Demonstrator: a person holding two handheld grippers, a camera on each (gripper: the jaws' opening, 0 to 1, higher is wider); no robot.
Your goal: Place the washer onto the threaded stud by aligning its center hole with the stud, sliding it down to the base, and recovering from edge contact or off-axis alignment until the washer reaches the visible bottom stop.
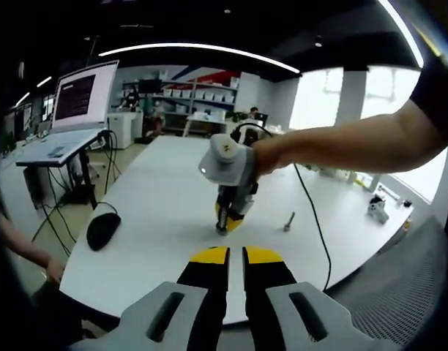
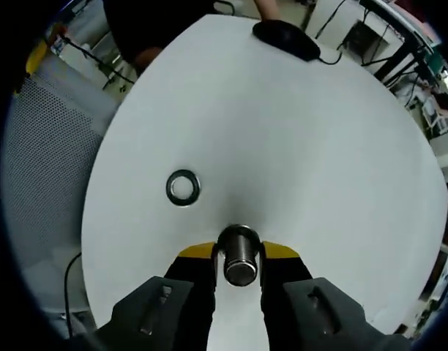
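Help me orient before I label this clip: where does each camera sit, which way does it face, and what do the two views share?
Left gripper view: rides the left gripper, faces level across the table at the right gripper held by a person's arm; own jaws nearly together.
Right gripper view: rides the right gripper, faces down at the table; own jaws flank the stud, washer lies beside.
Shared: table, mouse, right gripper.
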